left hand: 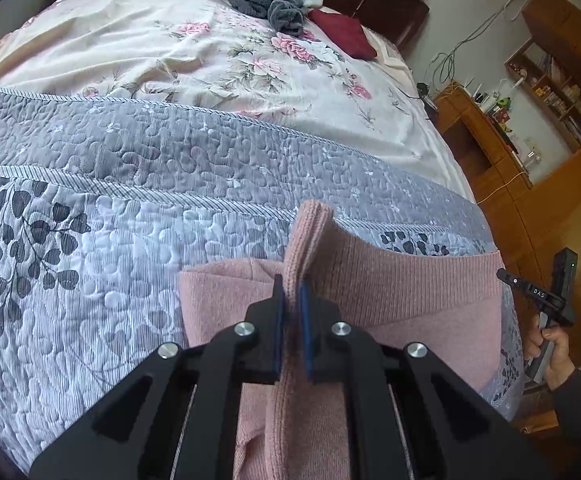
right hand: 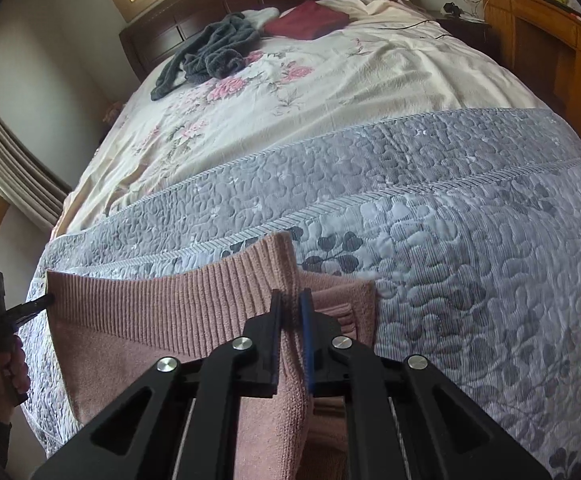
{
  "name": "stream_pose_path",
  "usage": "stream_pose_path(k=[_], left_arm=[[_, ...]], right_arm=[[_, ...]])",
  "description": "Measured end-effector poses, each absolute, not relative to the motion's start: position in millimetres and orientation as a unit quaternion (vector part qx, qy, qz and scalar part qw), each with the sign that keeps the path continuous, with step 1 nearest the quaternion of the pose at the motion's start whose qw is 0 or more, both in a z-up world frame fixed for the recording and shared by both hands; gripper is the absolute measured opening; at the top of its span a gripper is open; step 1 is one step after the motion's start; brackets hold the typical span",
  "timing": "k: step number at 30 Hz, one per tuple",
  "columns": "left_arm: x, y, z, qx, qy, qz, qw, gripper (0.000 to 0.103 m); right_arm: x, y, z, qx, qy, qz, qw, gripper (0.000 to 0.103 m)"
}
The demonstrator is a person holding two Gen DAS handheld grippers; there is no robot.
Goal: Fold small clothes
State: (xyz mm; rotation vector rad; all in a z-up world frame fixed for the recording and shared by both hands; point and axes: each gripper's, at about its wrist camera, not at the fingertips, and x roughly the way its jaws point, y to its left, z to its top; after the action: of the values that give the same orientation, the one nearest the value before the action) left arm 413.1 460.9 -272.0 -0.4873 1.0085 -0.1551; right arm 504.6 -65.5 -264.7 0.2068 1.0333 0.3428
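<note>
Grey quilted bedding [left hand: 138,208] with a dark leaf print covers the near end of the bed, and beyond it a cream sheet [left hand: 138,52] with pink flowers runs up to a dark wooden headboard [right hand: 194,20]. On the quilt lies the pink knitted garment [left hand: 418,292], spread across the near edge of the bed with its ribbed hem turned up toward us. We hold both tools on that hem. Our left gripper [left hand: 291,304] has its two blue-padded fingers pressed together on one end of the ribbed band, which stands up in a fold between them. Our right gripper [right hand: 291,316] is likewise closed on the other end of the band, the knit bunched and rising between its fingers. The hem hangs stretched between the two pinches, lifted off the rest of the garment. From each wrist view we see the other tool off to the side, gripped in a hand [left hand: 550,348] with a dark sleeve. Far up the bed lie a crumpled dark grey towel [right hand: 210,56] and a folded dark red cloth [right hand: 306,20], well apart from the garment. Wooden shelves [left hand: 490,136] stand beside the bed.
</note>
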Motion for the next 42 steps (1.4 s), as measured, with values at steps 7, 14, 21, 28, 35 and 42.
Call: stream_pose_path(k=[7, 14, 21, 28, 35, 42], left_arm=[[453, 477, -312, -0.258, 0.509, -0.053, 0.820, 0.006], [479, 488, -346, -0.291, 0.531, -0.040, 0.795, 0.005], [492, 493, -342, -0.308, 0.508, -0.051, 0.803, 0.005], [507, 500, -395, -0.321, 0.566, -0.009, 0.759, 0.006], [506, 505, -386, -0.307, 0.573, 0.039, 0.759, 0.026], [494, 477, -364, -0.357, 0.531, -0.084, 0.764, 0.031]], right_arm=[[549, -55, -292, 0.097, 0.517, 0.144, 0.839, 0.008], [571, -53, -333, 0.086, 0.552, 0.119, 0.821, 0.008], [576, -52, -321, 0.095, 0.529, 0.131, 0.833, 0.008], [596, -48, -351, 0.087, 0.550, 0.115, 0.823, 0.008], [602, -58, -365, 0.121, 0.561, 0.126, 0.809, 0.024], [582, -73, -347, 0.225, 0.539, 0.190, 0.789, 0.029]])
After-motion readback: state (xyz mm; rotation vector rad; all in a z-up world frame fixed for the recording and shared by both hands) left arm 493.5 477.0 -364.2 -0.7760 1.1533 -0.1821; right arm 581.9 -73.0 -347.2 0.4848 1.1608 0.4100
